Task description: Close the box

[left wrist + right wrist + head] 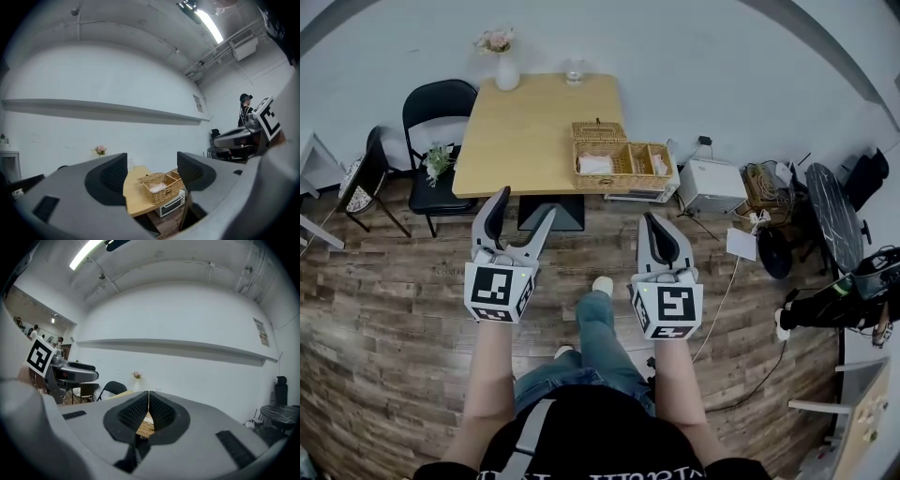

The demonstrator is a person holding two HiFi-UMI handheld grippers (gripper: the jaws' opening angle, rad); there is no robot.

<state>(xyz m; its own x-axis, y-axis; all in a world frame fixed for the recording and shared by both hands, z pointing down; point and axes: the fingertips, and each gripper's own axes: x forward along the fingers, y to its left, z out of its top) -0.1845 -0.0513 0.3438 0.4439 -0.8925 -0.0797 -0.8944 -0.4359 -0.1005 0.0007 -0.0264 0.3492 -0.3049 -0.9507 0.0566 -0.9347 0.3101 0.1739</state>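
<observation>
Box: a woven wicker box [623, 167] is sitting at the near right corner of the table [525, 131], its compartments showing open from above.
Lid: one wicker flap [599, 131] is lying folded back on the far side of the box, so the task is not yet begun; I cannot tell where a second flap is lying.
Contents: something pale [595, 165] is resting in the left compartment; it is too small to name.
Table top: a white vase [506, 70] of flowers is standing at the far edge, well apart from the box and out of the way of the lid.
Around: a black chair [431, 108] is standing at the table's left, and a white appliance [711, 186] is sitting on the floor just right of the box.
Left gripper [527, 203]: its jaws are standing wide apart with nothing between them, and its own view is framing the box, likely lining up for the flap.
Right gripper [652, 219]: its jaws are pressing together, empty.
Distance: both grippers are hanging over the floor, well short of the table, so an approach is probably needed first.
</observation>
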